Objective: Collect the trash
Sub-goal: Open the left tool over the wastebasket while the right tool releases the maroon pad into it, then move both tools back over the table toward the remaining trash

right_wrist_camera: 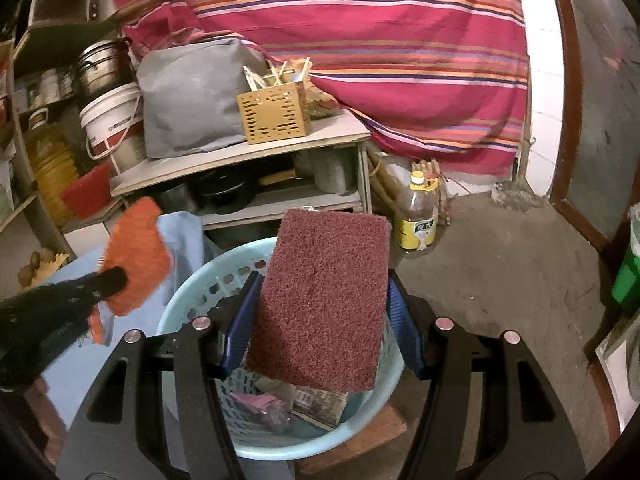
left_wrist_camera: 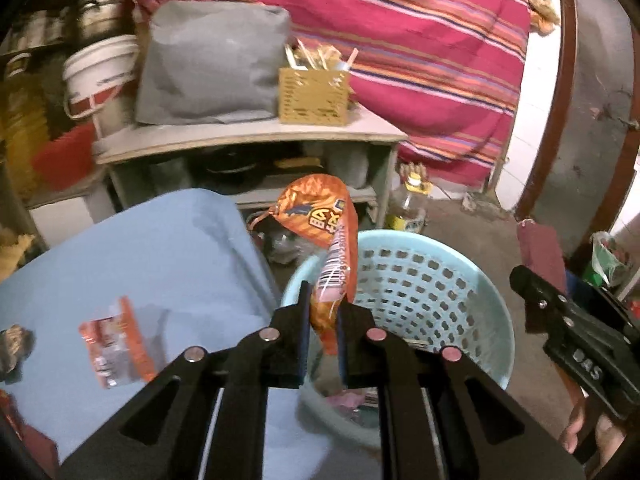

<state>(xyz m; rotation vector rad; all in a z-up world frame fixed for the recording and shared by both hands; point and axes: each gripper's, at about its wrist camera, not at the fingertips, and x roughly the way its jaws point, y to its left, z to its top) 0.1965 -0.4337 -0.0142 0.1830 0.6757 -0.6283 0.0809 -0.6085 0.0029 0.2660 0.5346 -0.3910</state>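
Holding two light items, you have both tongs loaded over the basket (right_wrist_camera: 188, 304). The left tongs (left_wrist_camera: 324, 312) are nearly closed on the orange snack wrapper (left_wrist_camera: 332, 264): thin, crinkly, slippery film, so pinch its flat end. The right tongs (right_wrist_camera: 320, 304) stand wide, clamping the maroon scouring pad (right_wrist_camera: 324, 296) by its edges; it is soft and springy. Paper scraps lie inside the basket. Another wrapper (left_wrist_camera: 116, 344) waits on the blue-covered desk (left_wrist_camera: 160, 248).

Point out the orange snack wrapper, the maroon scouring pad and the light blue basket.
orange snack wrapper (left_wrist_camera: 320, 216), left wrist view, upper printed face.
maroon scouring pad (right_wrist_camera: 324, 300), right wrist view, centre of face.
light blue basket (left_wrist_camera: 420, 292), left wrist view, inner perforated wall.
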